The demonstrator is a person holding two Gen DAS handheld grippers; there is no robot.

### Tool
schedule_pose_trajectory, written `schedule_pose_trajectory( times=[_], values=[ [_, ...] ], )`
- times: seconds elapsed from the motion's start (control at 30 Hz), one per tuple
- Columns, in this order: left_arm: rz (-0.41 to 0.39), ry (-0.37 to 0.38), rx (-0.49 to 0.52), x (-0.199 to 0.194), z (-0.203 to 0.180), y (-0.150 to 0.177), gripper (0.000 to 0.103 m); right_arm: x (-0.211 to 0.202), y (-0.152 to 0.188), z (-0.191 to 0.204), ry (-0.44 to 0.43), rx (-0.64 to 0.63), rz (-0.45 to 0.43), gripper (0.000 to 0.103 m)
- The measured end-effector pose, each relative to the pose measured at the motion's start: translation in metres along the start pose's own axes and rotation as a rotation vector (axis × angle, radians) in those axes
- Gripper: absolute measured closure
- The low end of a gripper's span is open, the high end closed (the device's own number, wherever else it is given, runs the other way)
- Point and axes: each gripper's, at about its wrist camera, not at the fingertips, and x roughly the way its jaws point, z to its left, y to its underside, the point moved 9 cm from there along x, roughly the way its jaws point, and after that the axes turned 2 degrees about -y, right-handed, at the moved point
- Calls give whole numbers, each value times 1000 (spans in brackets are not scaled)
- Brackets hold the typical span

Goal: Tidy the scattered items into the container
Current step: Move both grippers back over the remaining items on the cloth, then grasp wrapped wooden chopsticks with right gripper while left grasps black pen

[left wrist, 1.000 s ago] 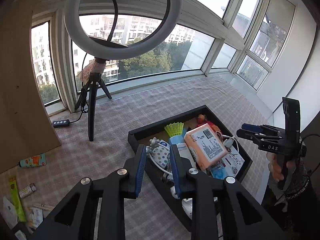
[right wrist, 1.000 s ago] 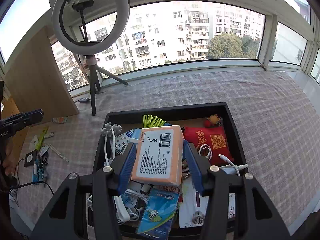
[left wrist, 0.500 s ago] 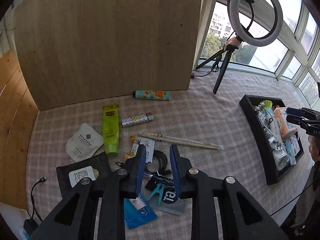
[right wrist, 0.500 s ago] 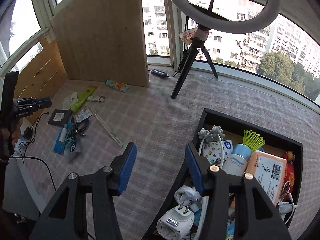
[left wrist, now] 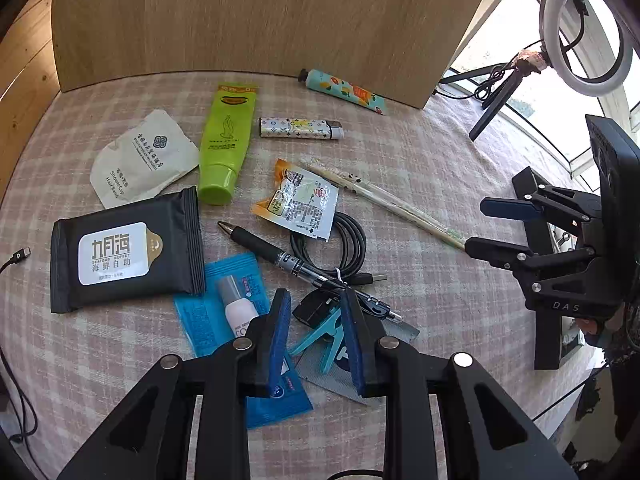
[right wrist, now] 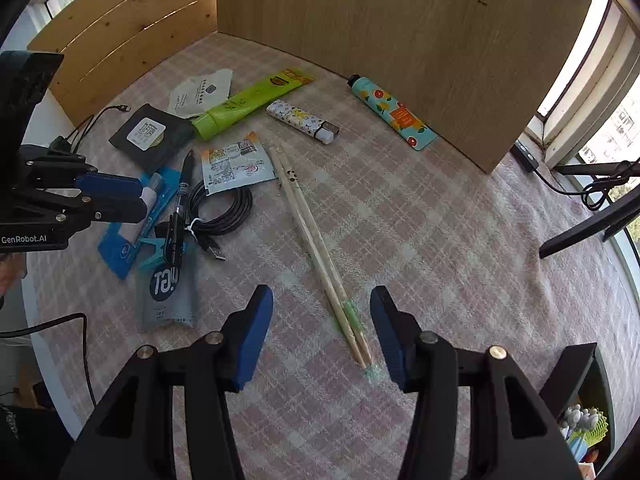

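A: right gripper (right wrist: 322, 330) spread wide, straddling near end of chopsticks (right wrist: 316, 240) flat on cloth; left gripper (left wrist: 316, 334) parted, empty, over teal clip (left wrist: 320, 338)

B: drop lower, pinch both sticks together; container (right wrist: 588, 396) off right

A pink checked cloth (left wrist: 420, 160) covered the surface; a tall plywood board (left wrist: 260, 12) stood upright along its far edge; slatted wooden panelling (right wrist: 120, 32) ran along the side beyond it; a ring light (left wrist: 580, 28) on a black tripod (left wrist: 494, 100) stood past the board's end, near the window (left wrist: 540, 92); a black power strip (right wrist: 524, 156) lay by the board's corner; a thin black cable (left wrist: 14, 258) trailed in from the cloth's edge.
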Motion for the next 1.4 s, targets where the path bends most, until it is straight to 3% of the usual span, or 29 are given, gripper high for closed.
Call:
schedule_pose_trajectory(
  times=[0.17,0.47,0.53,0.6,0.67,0.77,0.87,1.07,1.4],
  values=[
    [52,5,-111,21,2,-2,78,26,-16,6,14,-57,17,53],
    [85,-1,-149,40,8,-10,76,56,-27,4,3,-77,67,55],
    [80,3,-147,42,9,-12,74,54,-26,2,3,-70,69,60],
    [76,11,-143,42,10,-13,75,52,-24,-3,7,-46,75,77],
    [65,14,-136,42,10,-14,78,50,-21,-11,-1,3,87,86],
    [47,22,-131,42,8,-14,86,47,-16,-17,-19,45,90,89],
    [40,27,-136,41,8,-13,91,43,-10,-21,-41,99,78,90],
    [5,22,-139,25,8,-5,91,27,4,-23,-98,210,13,91],
    [-90,62,-98,-26,-11,0,91,-40,27,-34,-169,378,-139,91]
  ],
)
